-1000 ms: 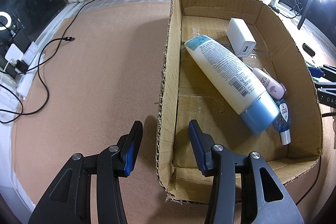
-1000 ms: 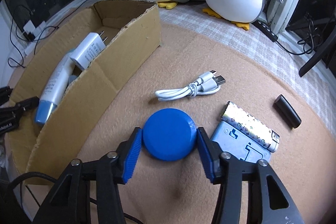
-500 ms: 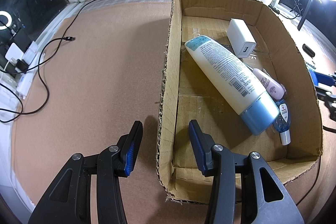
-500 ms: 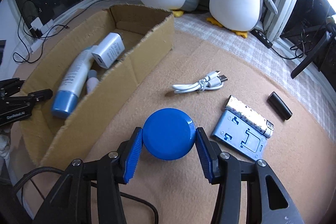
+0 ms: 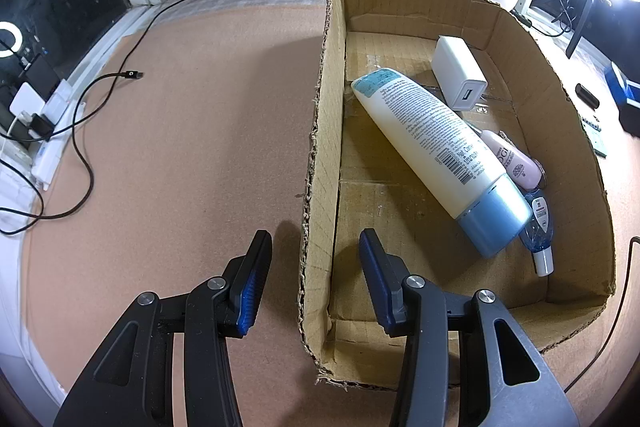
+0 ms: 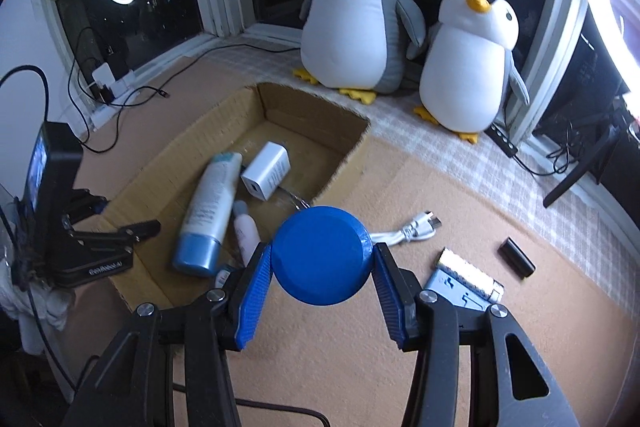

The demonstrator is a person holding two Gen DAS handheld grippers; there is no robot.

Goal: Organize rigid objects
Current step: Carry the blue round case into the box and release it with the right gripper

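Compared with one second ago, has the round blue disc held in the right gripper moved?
Yes. The round blue disc, clamped in the right gripper, has risen and shifted toward the cardboard box, now overlapping its near wall instead of lying beside it.

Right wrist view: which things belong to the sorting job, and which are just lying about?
Job:
blue disc in the right gripper
box
tube
charger
white cable
lighter
black stick

Lying about:
penguins
black cords
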